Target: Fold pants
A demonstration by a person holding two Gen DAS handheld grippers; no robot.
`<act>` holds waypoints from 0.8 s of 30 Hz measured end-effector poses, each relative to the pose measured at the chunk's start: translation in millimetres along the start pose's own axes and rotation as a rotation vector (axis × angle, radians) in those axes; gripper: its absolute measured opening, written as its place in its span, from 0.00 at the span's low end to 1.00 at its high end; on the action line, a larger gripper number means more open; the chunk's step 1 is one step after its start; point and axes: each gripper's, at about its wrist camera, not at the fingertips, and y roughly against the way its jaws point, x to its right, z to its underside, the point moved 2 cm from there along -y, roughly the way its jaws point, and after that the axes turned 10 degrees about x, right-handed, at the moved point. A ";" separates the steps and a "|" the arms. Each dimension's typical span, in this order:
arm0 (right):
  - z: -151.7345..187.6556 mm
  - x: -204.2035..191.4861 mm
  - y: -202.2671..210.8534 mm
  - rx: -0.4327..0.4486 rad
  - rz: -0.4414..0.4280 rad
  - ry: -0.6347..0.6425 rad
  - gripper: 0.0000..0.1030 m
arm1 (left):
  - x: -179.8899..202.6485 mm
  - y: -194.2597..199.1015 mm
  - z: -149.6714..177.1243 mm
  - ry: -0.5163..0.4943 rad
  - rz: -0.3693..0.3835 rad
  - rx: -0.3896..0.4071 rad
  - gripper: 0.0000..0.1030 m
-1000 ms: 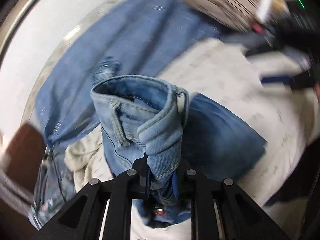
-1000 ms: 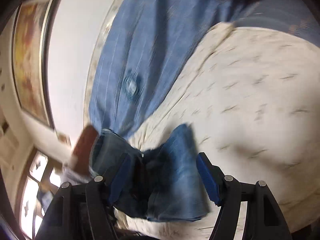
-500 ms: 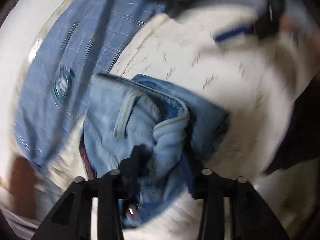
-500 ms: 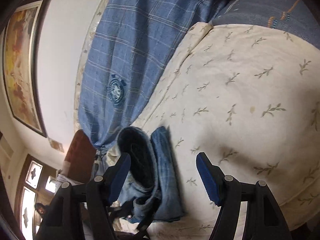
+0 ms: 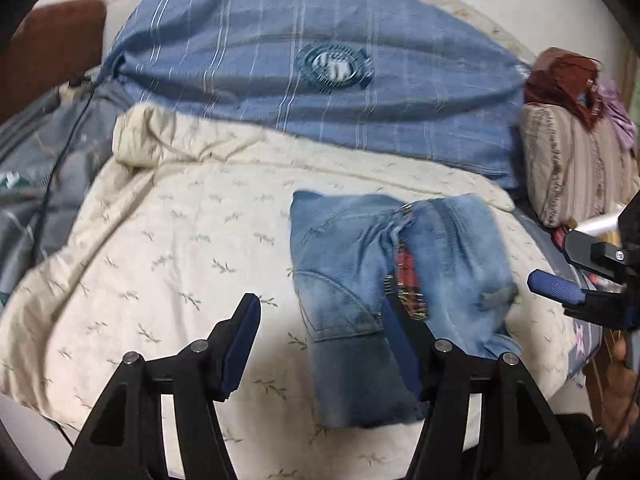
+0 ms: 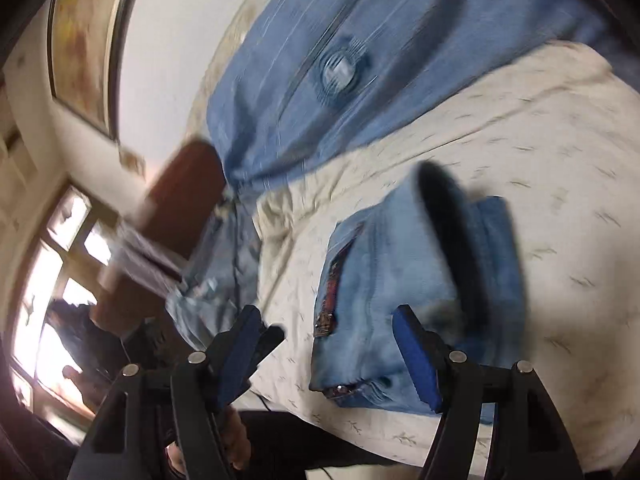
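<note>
left wrist view: jeans down in a folded bundle, both claws off them

the jeans (image 5: 384,280) lie folded into a squarish packet on the bed (image 5: 168,240), on its cream quilt with small leaf sprigs. the left claw (image 5: 320,320) has just been opening; its jaws stand spread, nothing between them, the right-hand pad over the packet's near edge. the right claw (image 5: 560,288) shows at the frame's right side. in the right wrist view the right claw (image 6: 328,340) is also spread, with only quilt and the packet's edge seen through the gap.

step in hand, as i judge it: release done, tidy the packet. best to come back low, press the raised lip (image 6: 448,216) flat and square the edges without dragging the layers apart.

materials: washed light denim, stiff, thick at the seams, holding a rounded ridge where it doubles over. a red patterned strip (image 5: 406,272) shows at the fly or lining. behind, a blue striped pillow (image 5: 320,64) with a round badge, soft and plump.
</note>
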 end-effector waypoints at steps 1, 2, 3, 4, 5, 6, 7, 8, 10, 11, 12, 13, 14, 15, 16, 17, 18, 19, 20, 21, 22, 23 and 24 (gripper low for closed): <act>-1.1 -1.8 -7.0 -0.004 0.045 0.021 0.69 | 3.1 -7.7 4.4 -0.001 0.005 -0.017 0.62; -1.6 2.1 -11.2 0.003 0.112 0.035 0.70 | 7.2 -17.5 12.2 -0.022 0.007 -0.061 0.62; 0.8 12.9 -16.2 0.000 0.196 0.035 0.69 | 12.4 -34.1 21.9 -0.067 0.004 -0.141 0.62; 7.5 27.7 -23.3 -0.037 0.270 0.026 0.69 | 17.4 -39.4 28.2 -0.092 -0.010 -0.155 0.62; 16.5 42.9 -32.3 -0.103 0.333 0.015 0.68 | 22.8 -39.3 32.4 -0.120 -0.026 -0.126 0.62; 29.6 62.6 -42.2 -0.179 0.390 -0.004 0.60 | 26.5 -38.9 33.3 -0.143 -0.032 -0.118 0.62; 34.6 68.2 -42.4 -0.176 0.387 0.002 0.58 | 30.8 -36.9 32.8 -0.171 -0.046 -0.108 0.62; 35.1 66.8 -37.8 -0.157 0.375 0.007 0.58 | 32.6 -34.9 32.4 -0.176 -0.050 -0.102 0.62; 29.3 59.8 -33.7 -0.143 0.367 -0.006 0.60 | 29.7 -30.8 28.6 -0.143 -0.032 -0.108 0.62; 24.9 52.5 -31.1 -0.137 0.371 0.019 0.60 | 24.9 -28.4 24.3 -0.111 -0.013 -0.101 0.62; 23.2 46.7 -28.1 -0.129 0.365 0.041 0.60 | 17.6 -20.9 18.3 -0.068 0.001 -0.072 0.62; 18.4 37.9 -21.6 -0.104 0.339 0.060 0.60 | 13.3 -16.1 14.5 -0.051 -0.001 -0.048 0.62; 12.5 31.2 -14.9 -0.077 0.322 0.067 0.62 | 9.3 -12.3 10.9 -0.038 -0.012 -0.021 0.62; 6.7 26.8 -11.8 -0.054 0.317 0.074 0.66 | 6.1 -10.6 9.1 -0.029 -0.027 -0.008 0.63; 2.3 25.5 -11.2 -0.038 0.313 0.083 0.69 | 4.9 -12.6 11.1 -0.024 -0.034 -0.022 0.63; -0.6 27.7 -14.9 -0.039 0.321 0.094 0.71 | 5.4 -18.9 14.8 -0.029 -0.027 -0.056 0.63; -0.1 32.0 -22.0 -0.061 0.339 0.093 0.71 | 8.0 -30.7 22.3 -0.050 -0.027 -0.107 0.63; 2.6 38.7 -30.5 -0.091 0.346 0.084 0.71 | 10.0 -36.6 26.9 -0.068 -0.039 -0.124 0.63; 7.8 43.4 -40.5 -0.133 0.323 0.073 0.62 | 12.8 -38.4 30.3 -0.085 -0.049 -0.125 0.64; 11.8 42.3 -47.1 -0.156 0.299 0.074 0.31 | 15.2 -36.1 31.0 -0.096 -0.065 -0.113 0.64; 14.0 35.3 -48.9 -0.158 0.316 0.116 0.23 | 15.9 -35.9 30.8 -0.099 -0.066 -0.116 0.64; 15.1 23.8 -46.5 -0.155 0.338 0.175 0.17 | 16.4 -36.2 30.7 -0.101 -0.067 -0.126 0.64; 15.0 16.1 -42.7 -0.153 0.348 0.200 0.16 | 15.6 -37.5 30.2 -0.104 -0.065 -0.130 0.64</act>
